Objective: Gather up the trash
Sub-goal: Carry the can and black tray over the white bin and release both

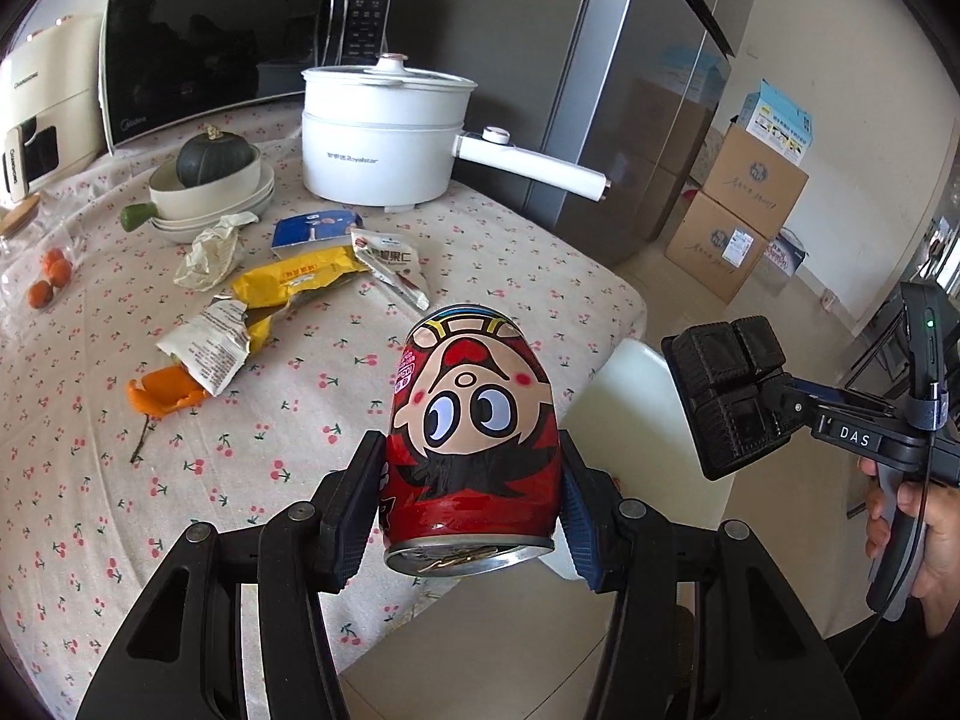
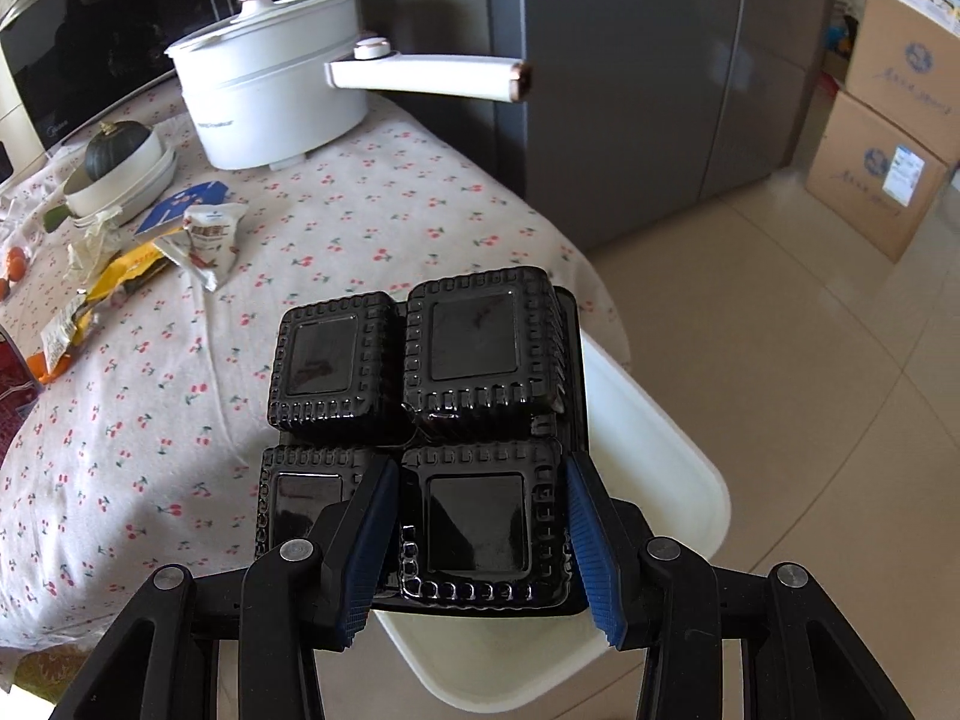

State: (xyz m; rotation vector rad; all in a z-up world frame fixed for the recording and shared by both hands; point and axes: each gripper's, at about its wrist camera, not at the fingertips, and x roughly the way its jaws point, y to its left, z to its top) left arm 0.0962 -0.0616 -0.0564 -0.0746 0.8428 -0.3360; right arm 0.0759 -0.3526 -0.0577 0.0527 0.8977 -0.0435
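My left gripper (image 1: 471,501) is shut on a red cartoon-face drink can (image 1: 474,432), held upside down above the table's near edge. My right gripper (image 2: 480,540) is shut on a black plastic tray with several square cells (image 2: 432,396), held over a white bin (image 2: 654,480) beside the table; the tray also shows in the left wrist view (image 1: 729,390). On the table lie a yellow wrapper (image 1: 294,282), a torn white wrapper (image 1: 210,348), a silver snack packet (image 1: 393,264), a blue packet (image 1: 315,228), crumpled paper (image 1: 210,252) and orange peel (image 1: 159,399).
A white electric pot (image 1: 378,138) with a long handle, stacked bowls with a dark squash (image 1: 213,180), a microwave (image 1: 216,42) and small oranges (image 1: 51,279) stand on the floral tablecloth (image 1: 90,480). A grey fridge (image 2: 630,78) and cardboard boxes (image 2: 882,168) stand to the right.
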